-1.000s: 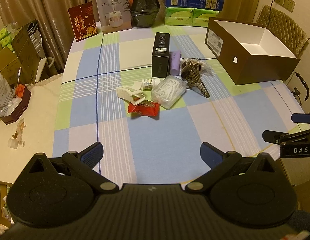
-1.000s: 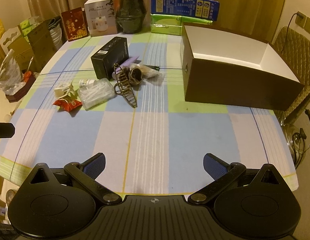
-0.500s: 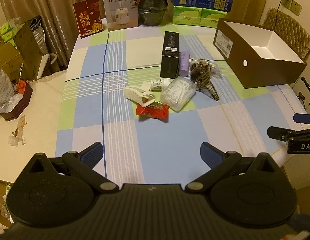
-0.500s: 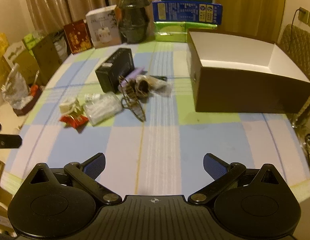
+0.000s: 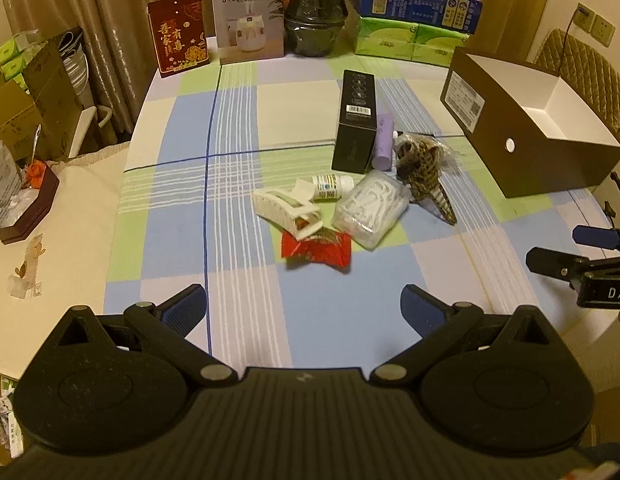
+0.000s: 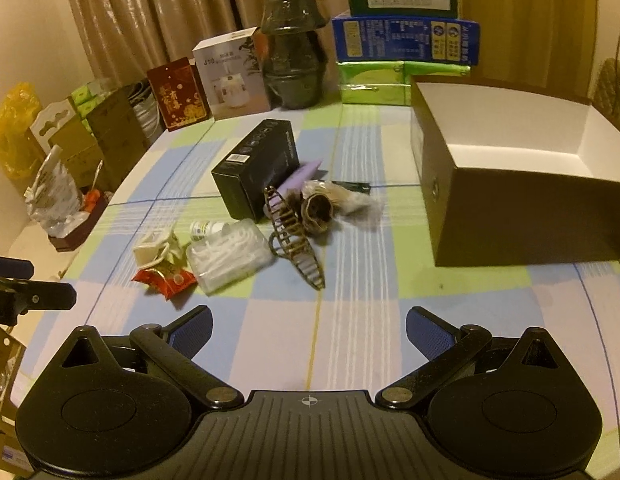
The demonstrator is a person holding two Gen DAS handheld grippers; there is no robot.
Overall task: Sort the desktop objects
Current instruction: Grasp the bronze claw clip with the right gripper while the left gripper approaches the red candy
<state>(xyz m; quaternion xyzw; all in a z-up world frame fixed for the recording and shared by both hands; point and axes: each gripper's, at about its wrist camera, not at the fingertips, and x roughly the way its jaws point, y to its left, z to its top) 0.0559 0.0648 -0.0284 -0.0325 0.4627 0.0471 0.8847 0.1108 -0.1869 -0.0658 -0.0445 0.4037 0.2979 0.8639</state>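
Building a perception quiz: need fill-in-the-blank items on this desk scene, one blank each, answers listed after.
1. The red snack packet lies nearest the ____ gripper.
2. The brown box is open at the ____.
3. The purple tube lies beside the ____ carton.
4. Both grippers' jaws are ____.

Answers: left; top; black; open

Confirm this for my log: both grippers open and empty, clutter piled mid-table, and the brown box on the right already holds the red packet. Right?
Not quite. The brown box shows only bare white interior; the left wrist view shows the red packet on the table by the pile. The rest holds.
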